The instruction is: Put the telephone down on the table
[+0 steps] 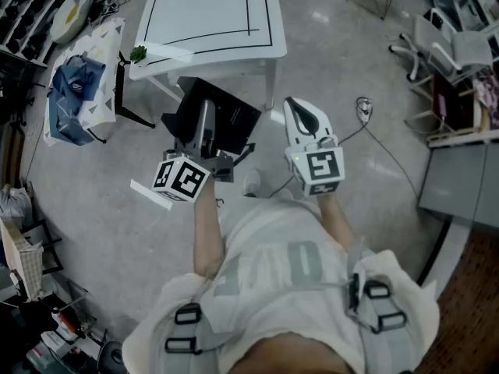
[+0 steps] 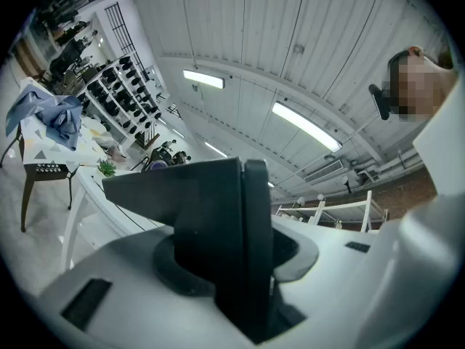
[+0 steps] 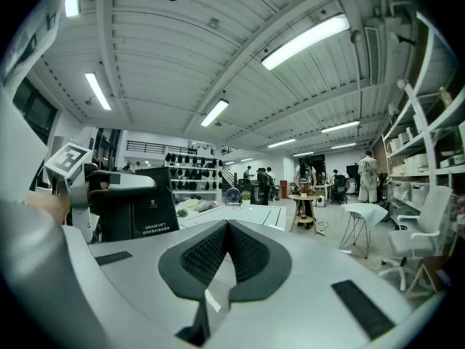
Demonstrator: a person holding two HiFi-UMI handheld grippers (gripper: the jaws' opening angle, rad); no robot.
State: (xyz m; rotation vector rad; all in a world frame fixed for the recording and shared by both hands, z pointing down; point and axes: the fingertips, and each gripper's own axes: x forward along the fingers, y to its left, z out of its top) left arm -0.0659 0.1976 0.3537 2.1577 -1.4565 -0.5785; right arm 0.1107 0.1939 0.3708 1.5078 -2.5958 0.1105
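Note:
The telephone (image 1: pixel 231 121) is a flat black slab with small white print, held in the air over the floor in front of the white table (image 1: pixel 210 22). My left gripper (image 1: pixel 204 131) is shut on its lower edge. In the left gripper view the telephone (image 2: pixel 196 195) stands on edge between the jaws of the left gripper (image 2: pixel 243 282) and hides most of the view ahead. My right gripper (image 1: pixel 297 107) hangs beside it on the right, apart from it. Its jaws (image 3: pixel 227 235) are shut with nothing between them. The right gripper view shows the telephone (image 3: pixel 138 203) at left.
The table carries black lines and a small green plant (image 1: pixel 138 53) at its near left corner. A chair with blue cloth (image 1: pixel 74 92) stands to the left. A cable (image 1: pixel 363 109) lies on the floor at right, and white office chairs (image 1: pixel 452 49) stand further right.

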